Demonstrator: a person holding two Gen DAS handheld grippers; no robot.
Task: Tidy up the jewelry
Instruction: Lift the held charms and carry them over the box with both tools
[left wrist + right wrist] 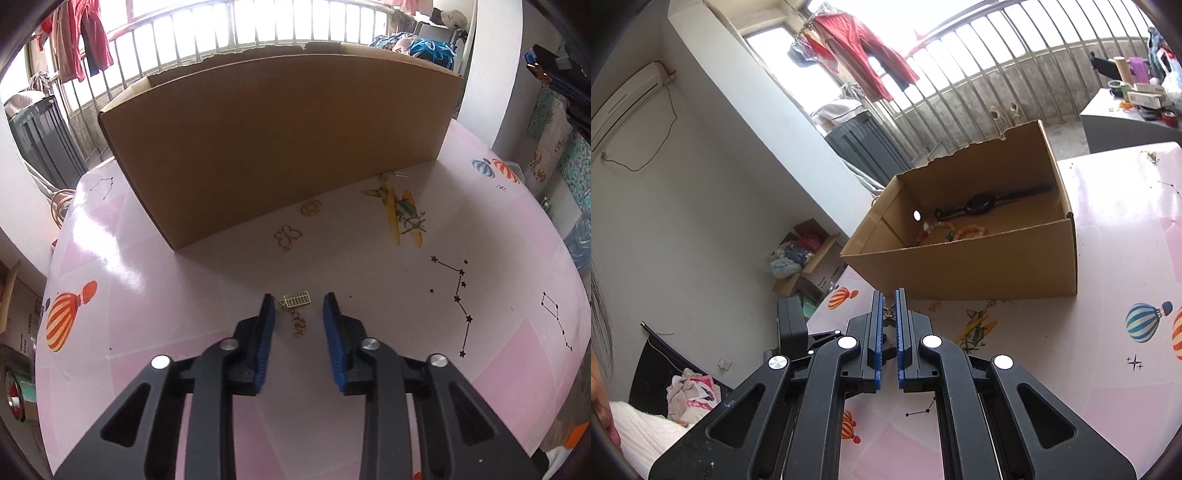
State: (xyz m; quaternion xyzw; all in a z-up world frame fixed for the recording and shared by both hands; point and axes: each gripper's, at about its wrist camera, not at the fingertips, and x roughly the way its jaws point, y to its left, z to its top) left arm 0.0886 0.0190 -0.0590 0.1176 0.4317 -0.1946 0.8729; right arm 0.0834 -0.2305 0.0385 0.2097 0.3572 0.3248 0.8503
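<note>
My left gripper (pixel 299 306) hangs over gold abacus charm (pixel 296 300) with thin chain, jaws apart either side, pads not touching it. Charm lies on glossy pink printed tablecloth (pixel 147 280), near side of cardboard box (pixel 280 147). My right gripper (pixel 889 308) clamped on small dark-gold butterfly pendant (pixel 891 315), lifted short of box. Inside box: black watch (pixel 979 202), pink bead bracelet (pixel 971 232). Step in hand, I judge: carry pendant over box rim, release. Left then needs low, careful pinch; charm flat, chain slippery. Wire butterfly outline (pixel 287 236) and ring-shaped charm (pixel 311 208) wait near box wall.
</note>
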